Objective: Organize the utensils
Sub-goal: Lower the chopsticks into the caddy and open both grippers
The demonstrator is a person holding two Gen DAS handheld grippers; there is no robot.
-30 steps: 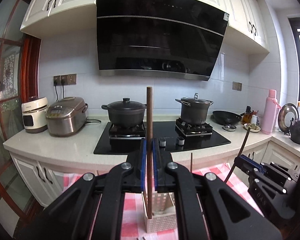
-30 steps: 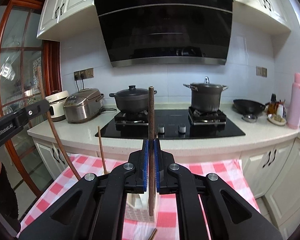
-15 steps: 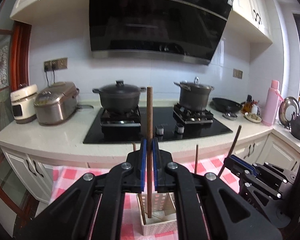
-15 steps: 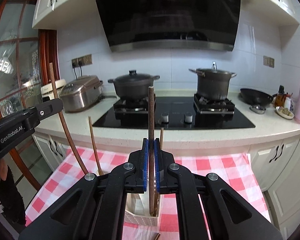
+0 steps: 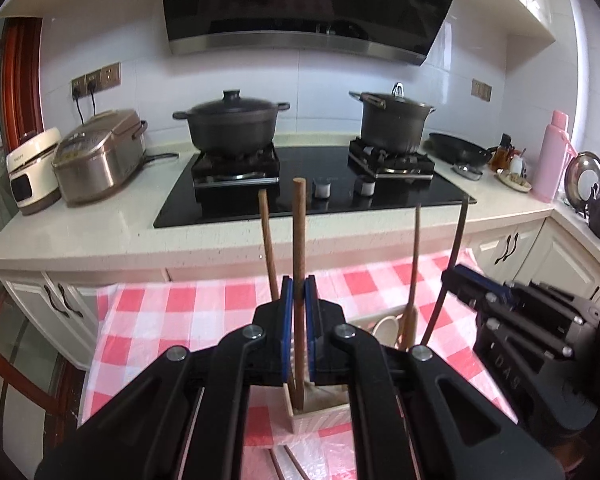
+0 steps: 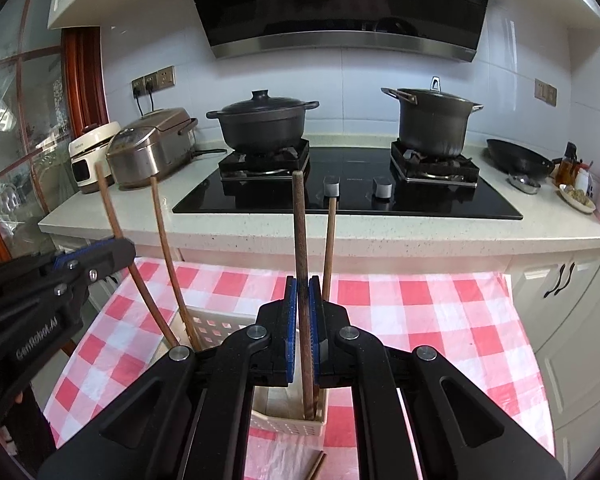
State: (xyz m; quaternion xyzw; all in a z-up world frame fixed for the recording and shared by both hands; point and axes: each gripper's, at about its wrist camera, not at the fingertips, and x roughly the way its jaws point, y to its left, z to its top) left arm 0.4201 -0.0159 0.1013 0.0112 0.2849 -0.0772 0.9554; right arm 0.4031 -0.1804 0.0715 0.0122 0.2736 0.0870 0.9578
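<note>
My left gripper (image 5: 299, 292) is shut on an upright brown wooden stick (image 5: 299, 240) whose lower end reaches into a white slotted utensil holder (image 5: 320, 414) on the checked tablecloth. My right gripper (image 6: 303, 292) is shut on another brown wooden stick (image 6: 301, 232), its tip inside the same holder (image 6: 284, 424). Other wooden utensils (image 5: 413, 264) stand in the holder. Each gripper shows in the other's view: the right one (image 5: 460, 280) at right, the left one (image 6: 96, 256) at left.
A red-and-white checked cloth (image 6: 420, 312) covers the table. Loose sticks (image 6: 316, 466) lie in front of the holder. Behind are the counter (image 5: 100, 232), a black hob with two pots (image 5: 232, 124), a rice cooker (image 5: 100, 152) and a pink flask (image 5: 552, 156).
Both grippers have moved down with their sticks, and the stick ends now sit lower inside the holder. More of the tablecloth and holder is in view.
</note>
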